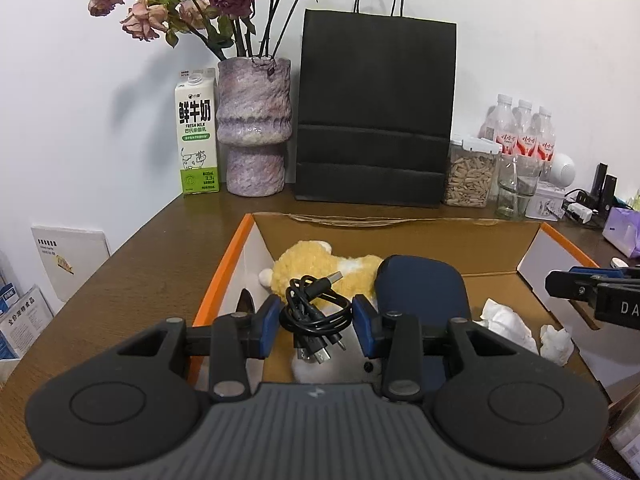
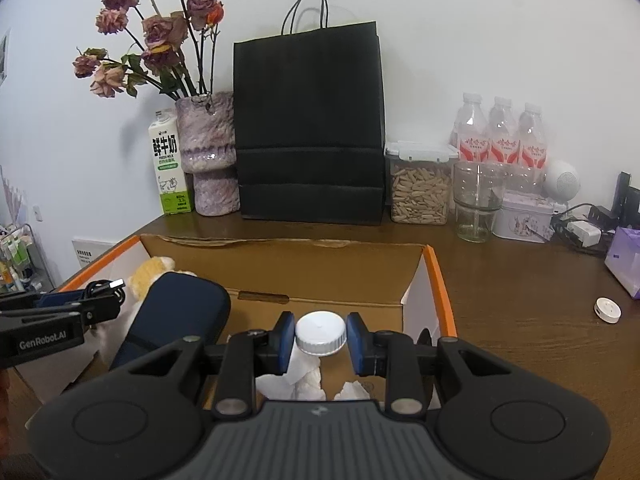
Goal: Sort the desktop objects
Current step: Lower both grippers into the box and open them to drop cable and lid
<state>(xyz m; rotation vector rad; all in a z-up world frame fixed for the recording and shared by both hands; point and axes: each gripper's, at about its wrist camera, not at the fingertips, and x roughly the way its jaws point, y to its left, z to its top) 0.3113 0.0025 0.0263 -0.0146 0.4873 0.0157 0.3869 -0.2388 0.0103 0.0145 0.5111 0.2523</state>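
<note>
My left gripper (image 1: 313, 322) is shut on a coiled black USB cable (image 1: 316, 312) and holds it above the open cardboard box (image 1: 224, 276). Below it in the box lie a yellow plush toy (image 1: 316, 266) and a dark blue case (image 1: 420, 280). My right gripper (image 2: 320, 338) is shut on a white bottle cap (image 2: 321, 333), held over the right part of the box (image 2: 436, 280) above crumpled white tissues (image 2: 304, 384). The left gripper with the cable shows at the left of the right wrist view (image 2: 100, 298). The right gripper shows at the right edge of the left wrist view (image 1: 592, 290).
Along the wall stand a milk carton (image 1: 197, 140), a vase of dried roses (image 1: 254, 128), a black paper bag (image 1: 374, 112), a snack jar (image 2: 420, 188), a glass (image 2: 478, 200), water bottles (image 2: 500, 132) and a tin (image 2: 522, 220). A small white round device (image 2: 607, 310) lies on the table.
</note>
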